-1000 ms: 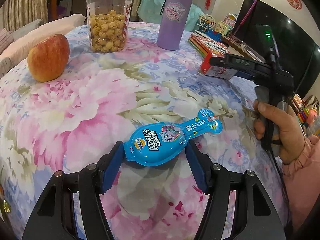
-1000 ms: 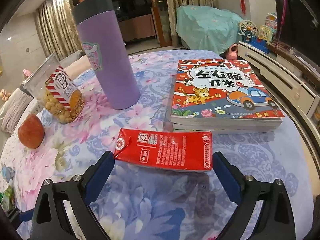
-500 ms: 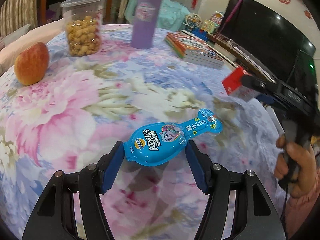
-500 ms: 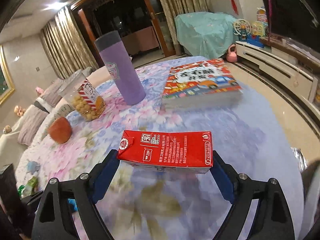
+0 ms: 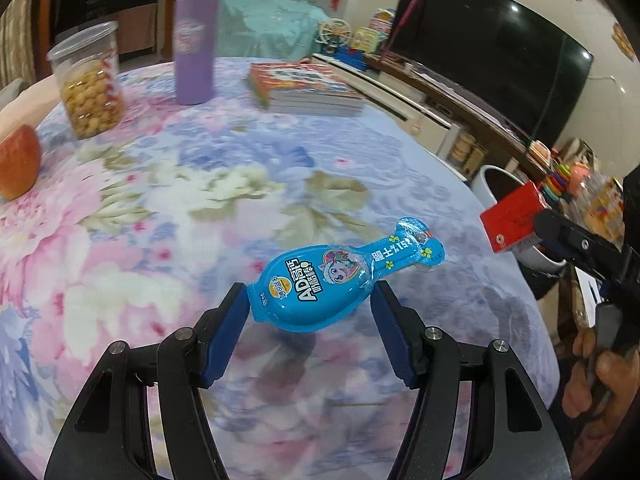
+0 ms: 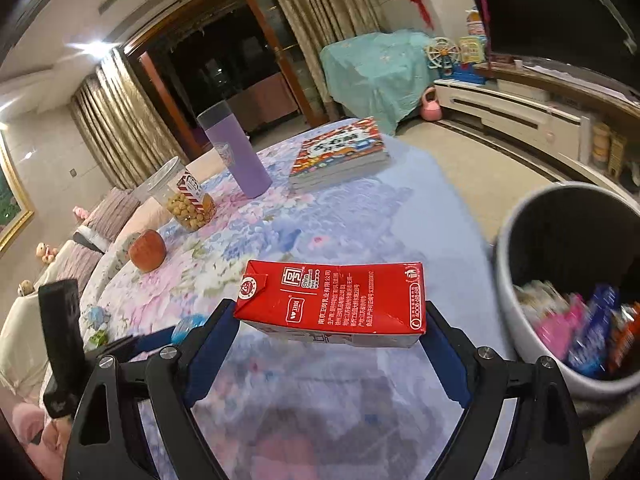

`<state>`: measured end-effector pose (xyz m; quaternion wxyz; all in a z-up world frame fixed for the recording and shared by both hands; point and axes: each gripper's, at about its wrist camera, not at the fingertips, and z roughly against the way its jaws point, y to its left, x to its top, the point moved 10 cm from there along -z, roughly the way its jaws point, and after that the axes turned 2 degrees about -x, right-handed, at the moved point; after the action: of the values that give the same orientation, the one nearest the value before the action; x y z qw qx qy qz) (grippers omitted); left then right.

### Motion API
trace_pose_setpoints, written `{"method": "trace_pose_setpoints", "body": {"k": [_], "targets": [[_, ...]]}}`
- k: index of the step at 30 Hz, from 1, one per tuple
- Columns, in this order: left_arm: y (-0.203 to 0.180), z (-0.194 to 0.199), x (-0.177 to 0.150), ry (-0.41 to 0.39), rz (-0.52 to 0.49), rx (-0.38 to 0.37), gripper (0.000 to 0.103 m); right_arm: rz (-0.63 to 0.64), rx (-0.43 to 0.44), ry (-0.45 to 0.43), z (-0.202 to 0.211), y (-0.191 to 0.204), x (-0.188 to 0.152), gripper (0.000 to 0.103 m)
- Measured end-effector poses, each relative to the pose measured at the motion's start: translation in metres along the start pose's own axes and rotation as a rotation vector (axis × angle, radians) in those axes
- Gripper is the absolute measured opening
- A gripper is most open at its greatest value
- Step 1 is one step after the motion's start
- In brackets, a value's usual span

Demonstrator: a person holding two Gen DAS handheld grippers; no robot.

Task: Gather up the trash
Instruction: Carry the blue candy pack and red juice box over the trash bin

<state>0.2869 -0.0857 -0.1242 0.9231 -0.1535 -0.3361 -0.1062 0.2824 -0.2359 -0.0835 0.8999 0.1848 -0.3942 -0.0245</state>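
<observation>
My left gripper [image 5: 310, 308] is shut on a blue spoon-shaped snack wrapper [image 5: 332, 280] and holds it above the floral table [image 5: 160, 200]. My right gripper [image 6: 330, 324] is shut on a red milk carton [image 6: 332, 300], held above the table's right edge. The carton also shows at the right of the left wrist view [image 5: 514, 220]. A grey trash bin [image 6: 532, 208] holding several wrappers stands just right of the carton, beyond the table edge; its white rim [image 5: 486, 184] shows behind the carton in the left wrist view.
On the table stand a purple tumbler [image 6: 236, 156], a clear jar of snacks [image 6: 184, 200], an apple [image 6: 147, 250] and a stack of books [image 6: 340, 156]. A TV [image 5: 500, 64] on a low cabinet lies beyond the table.
Both grippers have swung right with their loads. The red carton has moved off toward the table's right edge and the trash bin has come into view beside it.
</observation>
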Motion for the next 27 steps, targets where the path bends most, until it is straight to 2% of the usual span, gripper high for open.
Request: {"method": "trace_pose_setpoints", "body": {"k": [11,27], "targets": [[-0.062,-0.006,0.006,0.006,-0.083,-0.048,0.063,-0.068,-0.045,-0.03,0.043,-0.04,-0.018,0.09],[-0.137,-0.015,0.029,-0.011,-0.192,-0.096,0.063,-0.139,-0.1,-0.097,0.087,-0.099,-0.011,0.09]]}}
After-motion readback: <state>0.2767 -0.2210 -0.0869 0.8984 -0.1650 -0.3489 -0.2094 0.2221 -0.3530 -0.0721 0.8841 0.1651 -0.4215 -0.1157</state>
